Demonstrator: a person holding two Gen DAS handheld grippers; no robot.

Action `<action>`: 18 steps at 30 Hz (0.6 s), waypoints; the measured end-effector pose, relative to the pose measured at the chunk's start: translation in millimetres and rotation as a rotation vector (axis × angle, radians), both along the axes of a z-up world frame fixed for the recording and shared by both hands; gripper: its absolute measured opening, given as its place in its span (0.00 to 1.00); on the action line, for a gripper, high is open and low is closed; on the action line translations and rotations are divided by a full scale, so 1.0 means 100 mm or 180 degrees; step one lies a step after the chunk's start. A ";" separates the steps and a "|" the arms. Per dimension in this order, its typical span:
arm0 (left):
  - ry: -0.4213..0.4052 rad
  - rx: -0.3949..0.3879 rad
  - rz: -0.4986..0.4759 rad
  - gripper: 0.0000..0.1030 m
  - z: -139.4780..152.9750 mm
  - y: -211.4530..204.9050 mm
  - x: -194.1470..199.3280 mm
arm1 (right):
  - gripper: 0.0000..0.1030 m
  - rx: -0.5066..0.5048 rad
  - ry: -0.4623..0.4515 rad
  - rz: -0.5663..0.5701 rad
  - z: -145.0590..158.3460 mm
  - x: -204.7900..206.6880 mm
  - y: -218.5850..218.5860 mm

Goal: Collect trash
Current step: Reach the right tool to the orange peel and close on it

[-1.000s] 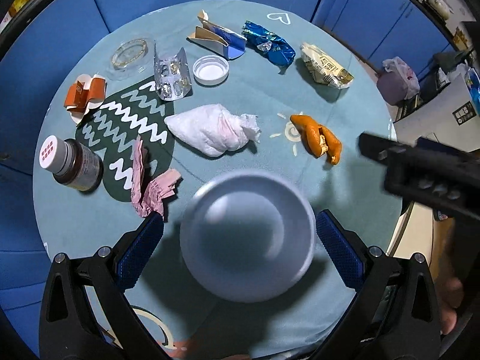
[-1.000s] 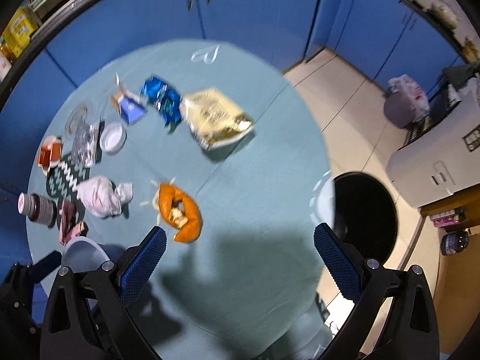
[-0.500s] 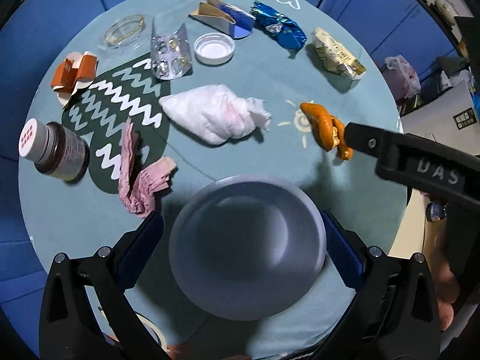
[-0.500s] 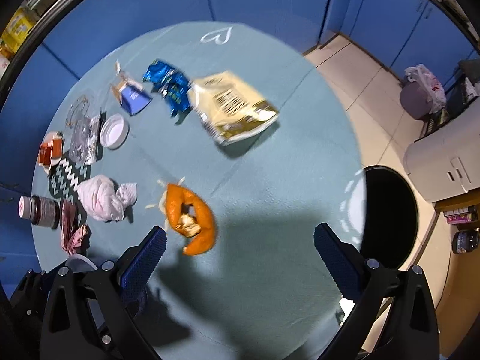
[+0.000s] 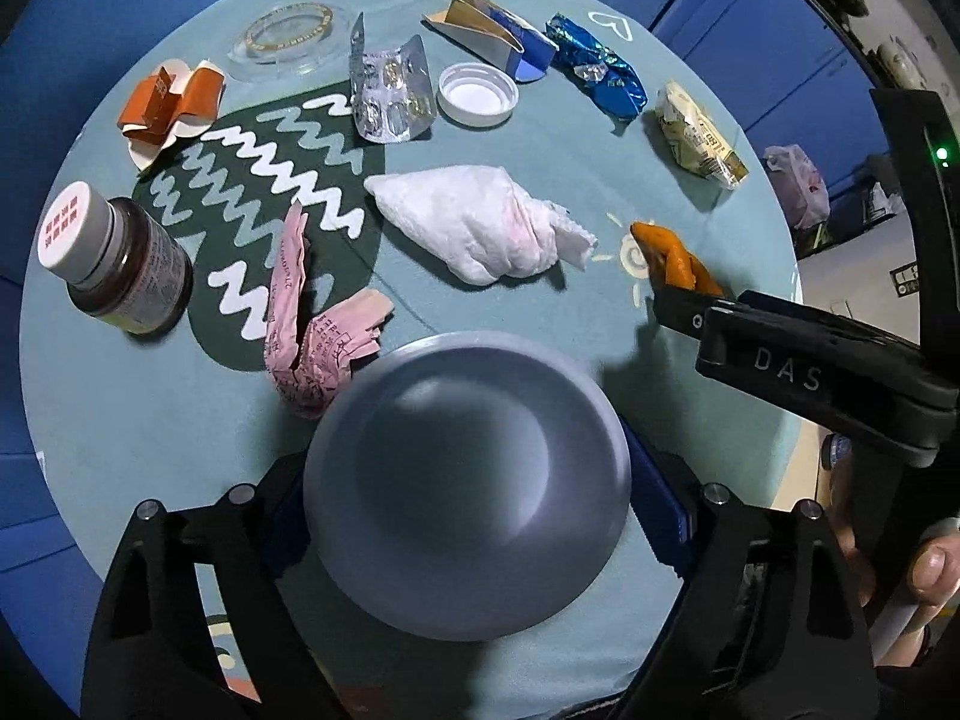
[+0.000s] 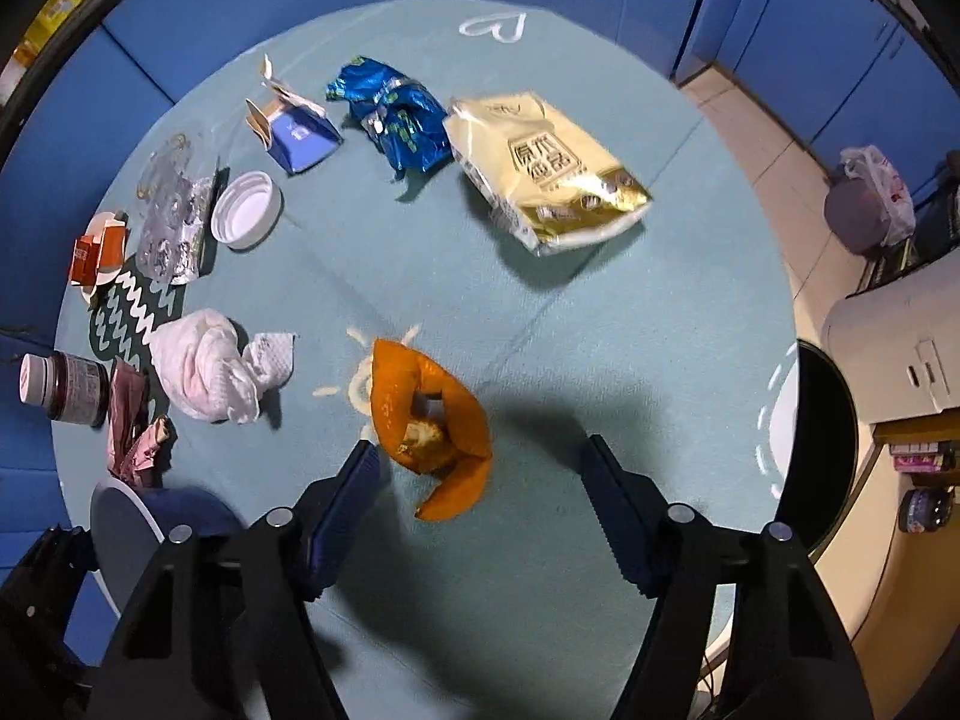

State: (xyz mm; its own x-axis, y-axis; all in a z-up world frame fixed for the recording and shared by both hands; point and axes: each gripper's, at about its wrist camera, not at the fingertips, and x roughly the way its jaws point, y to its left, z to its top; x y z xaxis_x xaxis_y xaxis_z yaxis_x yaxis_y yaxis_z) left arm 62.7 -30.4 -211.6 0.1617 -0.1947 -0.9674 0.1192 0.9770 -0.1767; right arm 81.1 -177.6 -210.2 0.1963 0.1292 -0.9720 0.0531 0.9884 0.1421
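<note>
A round teal table (image 6: 630, 330) holds scattered trash. A grey bowl (image 5: 468, 480) rests near the front edge. My left gripper (image 5: 468, 498) straddles it with the jaws closing; the rim hides the pads, so contact is unclear. The bowl (image 6: 117, 522) also shows at the lower left in the right wrist view. An orange peel (image 6: 429, 414) lies between the fingers of my right gripper (image 6: 480, 456), whose jaws are closing. The left pad (image 6: 351, 492) is close beside the peel and the right pad stands well clear. In the left wrist view a right gripper finger (image 5: 690, 312) reaches the peel (image 5: 672, 258).
Further back lie a white tissue wad (image 5: 480, 228), pink paper (image 5: 312, 336), a brown bottle (image 5: 120, 264), a blister pack (image 5: 390, 96), a white cap (image 5: 477, 93), a blue carton (image 5: 492, 36), a blue wrapper (image 6: 396, 114) and a gold snack bag (image 6: 540, 168). A dark round bin (image 6: 828, 450) stands beside the table.
Both grippers came lower toward the table. The left jaws narrowed around the bowl, which now looks larger. The right gripper shifted over the orange peel and its jaws narrowed.
</note>
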 end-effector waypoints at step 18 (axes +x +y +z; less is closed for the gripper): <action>-0.0402 0.0149 0.0042 0.83 0.42 0.21 -0.32 | 0.24 0.0094 -0.0228 -0.0023 0.28 -0.12 -0.03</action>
State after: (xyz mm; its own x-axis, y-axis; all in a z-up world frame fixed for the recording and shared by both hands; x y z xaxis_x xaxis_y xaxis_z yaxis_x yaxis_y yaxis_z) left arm 31.1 -9.8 -169.6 0.2849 -0.1468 -0.9473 0.1249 0.9855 -0.1152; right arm 69.4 -180.2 -181.7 0.2662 0.1558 -0.9512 0.0488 0.9834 0.1748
